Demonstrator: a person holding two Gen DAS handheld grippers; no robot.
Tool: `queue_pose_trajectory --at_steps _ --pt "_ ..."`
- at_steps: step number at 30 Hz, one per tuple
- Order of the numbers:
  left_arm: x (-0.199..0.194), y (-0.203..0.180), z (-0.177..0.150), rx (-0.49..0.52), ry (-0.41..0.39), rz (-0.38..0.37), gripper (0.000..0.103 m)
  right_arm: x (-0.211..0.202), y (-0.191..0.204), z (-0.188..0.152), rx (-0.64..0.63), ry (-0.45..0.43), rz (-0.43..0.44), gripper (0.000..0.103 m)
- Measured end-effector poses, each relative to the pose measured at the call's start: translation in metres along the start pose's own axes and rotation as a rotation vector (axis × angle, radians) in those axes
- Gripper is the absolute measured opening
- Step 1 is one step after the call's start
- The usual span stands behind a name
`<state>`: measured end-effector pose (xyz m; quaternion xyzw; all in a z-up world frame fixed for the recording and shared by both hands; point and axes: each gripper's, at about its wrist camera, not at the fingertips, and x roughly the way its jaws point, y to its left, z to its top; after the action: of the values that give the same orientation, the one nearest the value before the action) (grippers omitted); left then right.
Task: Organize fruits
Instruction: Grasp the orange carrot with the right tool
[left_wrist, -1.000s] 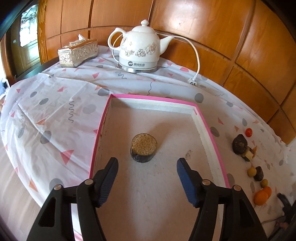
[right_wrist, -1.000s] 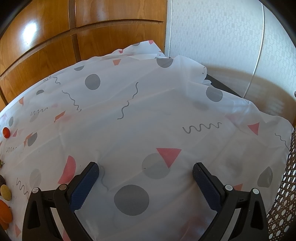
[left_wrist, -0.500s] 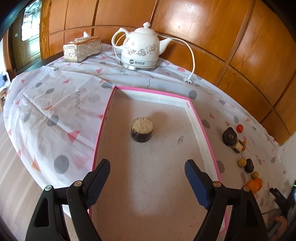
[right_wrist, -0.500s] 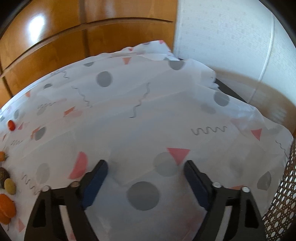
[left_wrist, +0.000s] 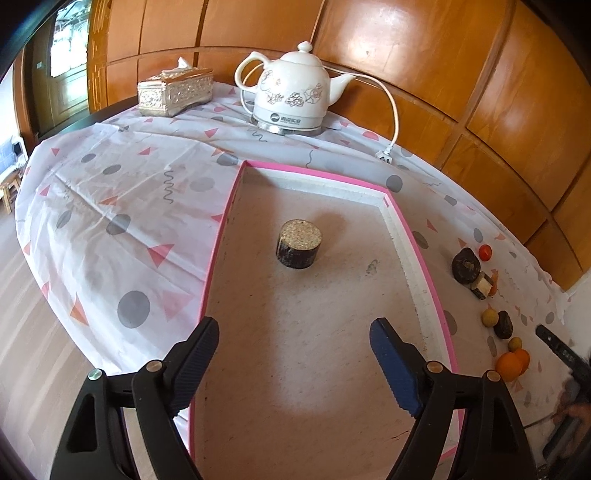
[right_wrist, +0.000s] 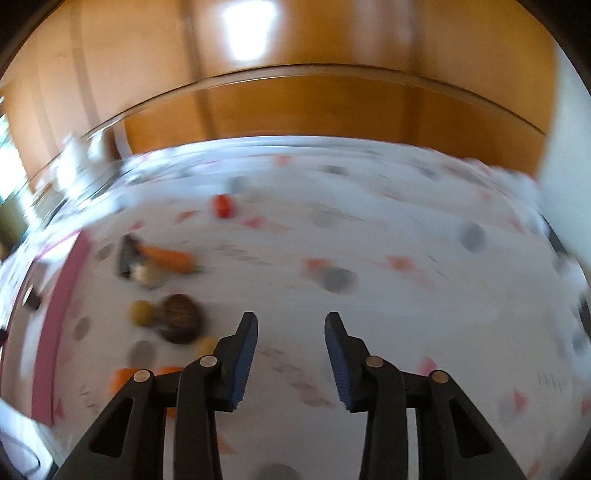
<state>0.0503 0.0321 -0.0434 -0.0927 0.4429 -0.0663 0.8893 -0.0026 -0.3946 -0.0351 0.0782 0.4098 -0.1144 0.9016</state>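
A pink-edged foam tray (left_wrist: 402, 251) lies on the patterned tablecloth; one dark round fruit slice (left_wrist: 298, 244) stands in it. My left gripper (left_wrist: 293, 341) is open and empty above the tray's near part. Several small fruits lie right of the tray: a red one (left_wrist: 485, 252), a dark one (left_wrist: 465, 265), a yellow one (left_wrist: 489, 317), oranges (left_wrist: 511, 363). The right wrist view is blurred. It shows my right gripper (right_wrist: 291, 328) open and empty over the cloth, with a dark fruit (right_wrist: 179, 322), a yellow one (right_wrist: 140, 312) and a red one (right_wrist: 223, 205) to its left.
A white electric kettle (left_wrist: 295, 98) with its cord and a silver tissue box (left_wrist: 175, 92) stand at the table's far side. Wood panelling runs behind the table. The table edge drops to the floor on the left. The tray's pink edge (right_wrist: 59, 317) shows left in the right wrist view.
My left gripper has pulled back from the slice left in the tray and opened wider. My right gripper has swung left toward the loose fruits, and its jaws have narrowed.
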Motion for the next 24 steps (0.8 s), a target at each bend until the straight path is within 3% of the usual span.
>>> queue_pose_trajectory --at_steps 2,9,20,24 --pt "-0.002 0.005 0.000 -0.016 -0.001 0.002 0.084 0.008 0.019 0.010 -0.067 0.015 0.050 0.032" --pt "-0.004 0.007 -0.001 -0.030 -0.001 -0.012 0.085 0.043 0.062 0.037 -0.251 0.088 0.120 0.032" --pt "-0.008 0.003 -0.001 -0.037 0.011 -0.050 0.085 0.092 0.103 0.054 -0.489 0.201 0.079 0.032" --pt "-0.010 0.003 -0.001 -0.045 0.004 -0.049 0.085 0.099 0.104 0.053 -0.478 0.207 0.068 0.027"
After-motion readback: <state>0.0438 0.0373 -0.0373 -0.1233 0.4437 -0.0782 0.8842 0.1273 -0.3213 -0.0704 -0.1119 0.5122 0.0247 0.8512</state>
